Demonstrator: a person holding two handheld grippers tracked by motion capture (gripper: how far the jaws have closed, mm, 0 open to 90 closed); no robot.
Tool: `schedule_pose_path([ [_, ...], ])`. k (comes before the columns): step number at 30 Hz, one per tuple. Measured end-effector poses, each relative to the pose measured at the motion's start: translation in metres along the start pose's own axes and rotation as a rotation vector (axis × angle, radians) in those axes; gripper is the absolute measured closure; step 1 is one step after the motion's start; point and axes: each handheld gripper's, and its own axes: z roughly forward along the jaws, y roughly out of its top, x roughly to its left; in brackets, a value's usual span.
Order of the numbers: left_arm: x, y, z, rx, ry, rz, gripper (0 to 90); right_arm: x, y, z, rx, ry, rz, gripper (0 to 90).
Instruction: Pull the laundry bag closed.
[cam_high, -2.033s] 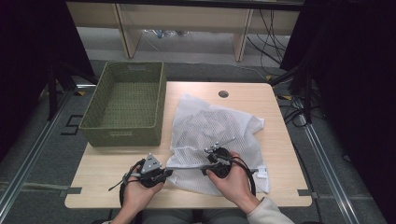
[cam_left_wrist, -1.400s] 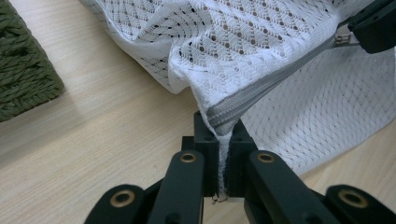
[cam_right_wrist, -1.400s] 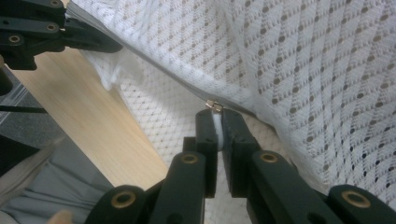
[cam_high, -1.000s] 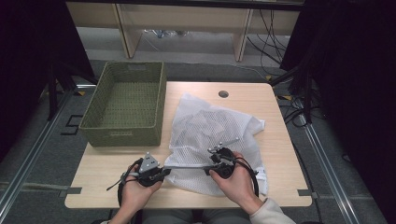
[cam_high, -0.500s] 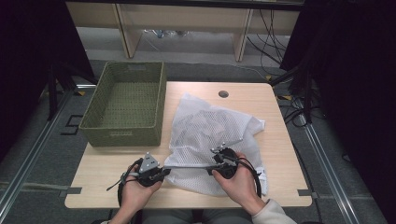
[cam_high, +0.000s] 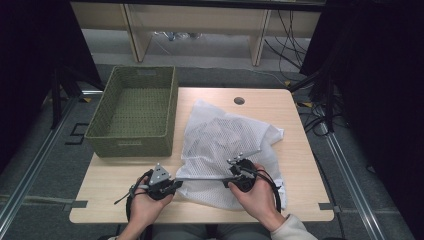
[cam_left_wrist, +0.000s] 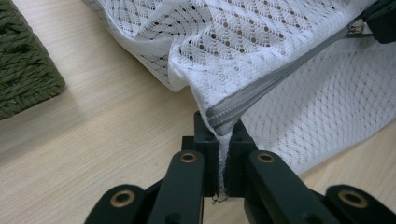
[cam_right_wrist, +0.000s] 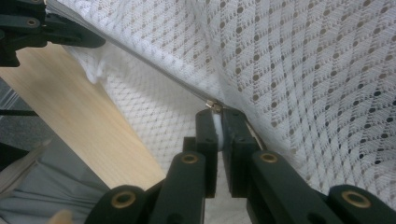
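A white mesh laundry bag (cam_high: 225, 137) lies spread on the wooden table (cam_high: 300, 165), its grey zipper (cam_high: 202, 177) stretched taut along the near edge. My left gripper (cam_high: 176, 184) is shut on the bag's corner at the zipper's end (cam_left_wrist: 223, 122). My right gripper (cam_high: 231, 178) is shut on the zipper pull tab (cam_right_wrist: 215, 122), just behind the metal slider (cam_right_wrist: 213, 106). In the left gripper view the zipper (cam_left_wrist: 285, 67) runs up to the right gripper (cam_left_wrist: 380, 18). The right gripper view shows the left gripper (cam_right_wrist: 46, 28) at the zipper's far end.
A green woven basket (cam_high: 131, 142) stands empty at the table's left, its corner close to the left gripper (cam_left_wrist: 23, 79). A round cable hole (cam_high: 239, 100) sits near the far edge. Bare wood (cam_high: 100, 200) lies along the near left edge.
The right gripper has edged slightly to the right along the zipper since the earliest frame. The left hand and the bag's outline look the same.
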Motion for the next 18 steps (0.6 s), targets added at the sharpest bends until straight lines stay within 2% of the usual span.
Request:
schedule_pose_path([
  [2,-0.0015,-0.0001,0.0002,-0.005,-0.004,-0.013,86.7,-0.0004,-0.0003,0.0001,0.0,0.005,0.001,86.9],
  [3,0.0008,0.0006,-0.0008,0.015,-0.002,0.02,86.8,-0.0006,-0.0006,0.0005,-0.002,0.009,0.003,87.0],
  [4,-0.0019,0.0,-0.0004,0.005,-0.01,-0.013,86.8,-0.0007,-0.0008,0.0006,-0.006,0.004,-0.004,87.0],
  [7,-0.0024,-0.0003,-0.0004,0.009,-0.011,-0.025,86.8,-0.0009,-0.0015,0.0004,-0.003,0.01,0.002,87.0],
  [8,0.0011,0.0004,-0.0007,0.013,-0.002,0.024,86.8,-0.0012,-0.0017,0.0004,-0.003,0.005,-0.005,87.0],
  [9,-0.0014,-0.0002,0.0001,0.001,0.002,-0.009,86.8,-0.001,-0.0019,0.0003,-0.003,0.004,0.003,87.0],
  [12,-0.0018,-0.0003,-0.0004,0.007,0.011,-0.01,86.8,-0.0019,-0.0021,-0.0002,-0.003,-0.008,-0.005,87.0],
  [13,-0.0021,-0.0004,-0.0001,0.002,0.008,-0.013,86.8,-0.0011,-0.0023,-0.0006,0.004,-0.005,0.013,87.0],
  [15,-0.001,-0.0002,0.0001,0.001,-0.001,-0.005,86.8,-0.0023,-0.0027,-0.0004,-0.004,-0.007,0.01,87.0],
  [16,-0.0015,-0.0003,-0.0004,0.006,0.009,-0.005,86.8,-0.0021,-0.0029,-0.0015,0.003,-0.005,0.017,87.0],
  [18,-0.0016,-0.0005,0.0003,-0.001,0.005,-0.011,86.8,-0.0036,-0.0031,-0.0015,-0.006,-0.011,-0.004,87.0],
])
